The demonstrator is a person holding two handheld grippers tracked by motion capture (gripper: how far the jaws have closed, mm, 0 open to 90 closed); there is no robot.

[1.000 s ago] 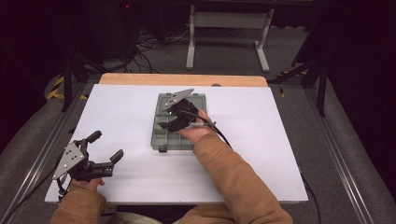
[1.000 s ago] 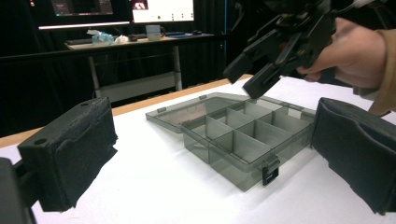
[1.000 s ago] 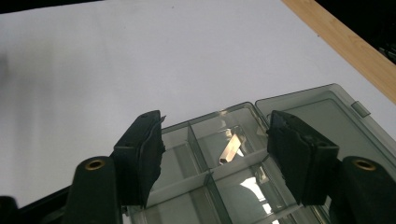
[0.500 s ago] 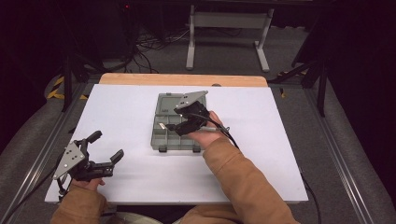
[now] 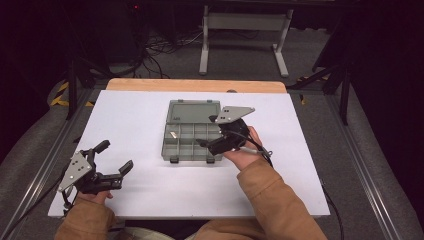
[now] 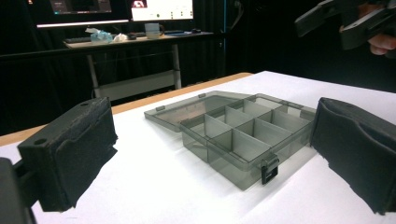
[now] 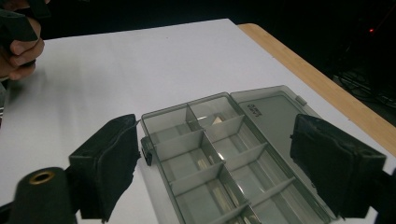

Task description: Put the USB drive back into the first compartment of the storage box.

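The right gripper (image 5: 212,131) hangs over the right-hand side of the box (image 5: 192,131), its fingers (image 7: 108,163) spread wide and having just been opening, with nothing pinched between them. In the right gripper view the two black padded fingers stand on either side of the box's compartments, above them rather than touching. The right hand (image 5: 245,150) holds the gripper from the near right edge of the box, and an orange-brown sleeve (image 5: 272,200) runs back from it to the bottom of the high view.

The box is a grey see-through case with its lid (image 5: 194,111) thrown open and lying flat on the far side. It sits near the middle of the white table (image 5: 130,115), its tray divided into small compartments. A small pale piece (image 5: 173,134) lies in a compartment on the left side of the tray; what it is cannot be told. A dark latch (image 6: 269,169) shows on the near wall of the tray.

The left gripper (image 5: 112,159) rests at the near left corner of the table, well apart from the box, its fingers (image 6: 70,151) also spread and empty. The left gripper view looks between them across the table to the box. The left hand (image 5: 92,194) holds it from below.

Beyond the table's wooden far edge (image 5: 195,85) lie a dark floor with cables (image 5: 160,50) and a grey metal stand (image 5: 245,30).
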